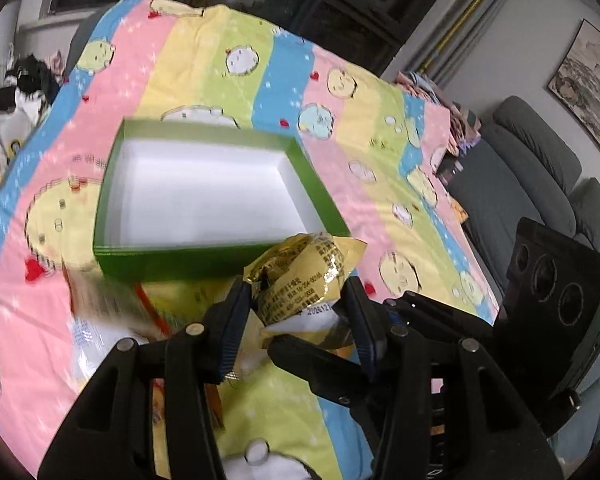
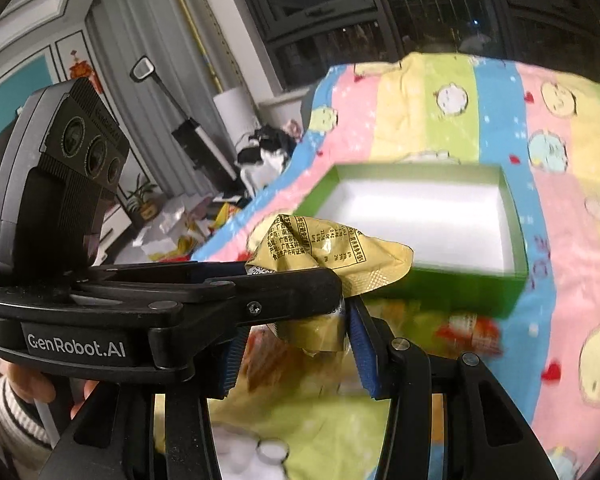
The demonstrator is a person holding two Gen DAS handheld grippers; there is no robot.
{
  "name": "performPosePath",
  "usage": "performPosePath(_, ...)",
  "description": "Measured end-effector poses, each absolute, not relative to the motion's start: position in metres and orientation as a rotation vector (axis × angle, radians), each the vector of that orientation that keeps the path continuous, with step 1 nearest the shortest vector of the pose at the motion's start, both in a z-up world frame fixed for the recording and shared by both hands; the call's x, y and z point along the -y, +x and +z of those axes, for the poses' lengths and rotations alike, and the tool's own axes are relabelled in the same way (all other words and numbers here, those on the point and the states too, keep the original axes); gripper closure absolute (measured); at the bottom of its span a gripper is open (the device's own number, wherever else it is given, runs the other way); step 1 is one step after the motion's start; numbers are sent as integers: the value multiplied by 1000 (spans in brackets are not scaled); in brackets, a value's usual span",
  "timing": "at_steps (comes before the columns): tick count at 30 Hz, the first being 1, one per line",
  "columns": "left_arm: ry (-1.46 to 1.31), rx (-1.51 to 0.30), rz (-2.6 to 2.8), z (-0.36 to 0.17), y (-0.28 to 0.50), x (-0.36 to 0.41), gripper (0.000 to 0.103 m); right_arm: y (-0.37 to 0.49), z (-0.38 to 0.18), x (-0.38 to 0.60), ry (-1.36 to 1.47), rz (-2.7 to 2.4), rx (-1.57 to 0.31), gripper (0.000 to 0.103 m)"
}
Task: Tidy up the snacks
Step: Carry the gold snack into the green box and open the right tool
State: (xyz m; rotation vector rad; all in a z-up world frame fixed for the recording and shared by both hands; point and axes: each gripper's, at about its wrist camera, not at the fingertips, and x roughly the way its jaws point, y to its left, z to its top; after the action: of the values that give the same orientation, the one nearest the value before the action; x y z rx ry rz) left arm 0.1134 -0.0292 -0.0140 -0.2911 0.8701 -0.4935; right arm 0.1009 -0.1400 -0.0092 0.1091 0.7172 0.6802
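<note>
**Two tools on one gold snack packet, short of the green box**

One gold snack packet (image 1: 300,280) sits between the fingers of the left tool (image 1: 298,312), both blue pads pressed into its sides, jaws narrowed to the packet's width. In the left wrist view the right tool (image 1: 340,364) crosses from the right, and one of its black fingers lies under the packet's lower end.

In the right wrist view the left tool (image 2: 342,280) crosses from the left and grips the packet (image 2: 328,252) at its middle. The packet's lower tail hangs between the blue pads (image 2: 364,356) of the right tool (image 2: 296,354); whether they pinch it I cannot tell.

One green box (image 1: 204,192) with a white inside lies just ahead of the tools, open top, nothing in it. The packet is held in front of its near wall, above the cloth.

One striped cartoon cloth (image 1: 380,160) covers the table. Blurred packets (image 1: 112,300) lie below and left of the left tool; count unclear.
</note>
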Motion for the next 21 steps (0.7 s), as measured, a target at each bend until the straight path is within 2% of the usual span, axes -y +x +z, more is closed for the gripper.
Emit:
performPosePath(6, -319, -860, -482, -13, 160, 17, 54, 141, -1, 133, 93, 676, -705, 54)
performPosePath(15, -350, -904, -424, -32, 210, 2, 53, 193, -21, 118, 98, 700, -755, 54)
performPosePath(18, -352, -919, -396, -42, 223, 0, 47, 205, -29, 110, 74, 671, -770, 54)
performPosePath(20, -338, -926, -360, -47, 229, 0, 36, 212, -34, 107, 71, 654, -782, 54)
performPosePath(21, -333, -928, -348, -49, 231, -1, 33, 214, -36, 107, 71, 642, -788, 50)
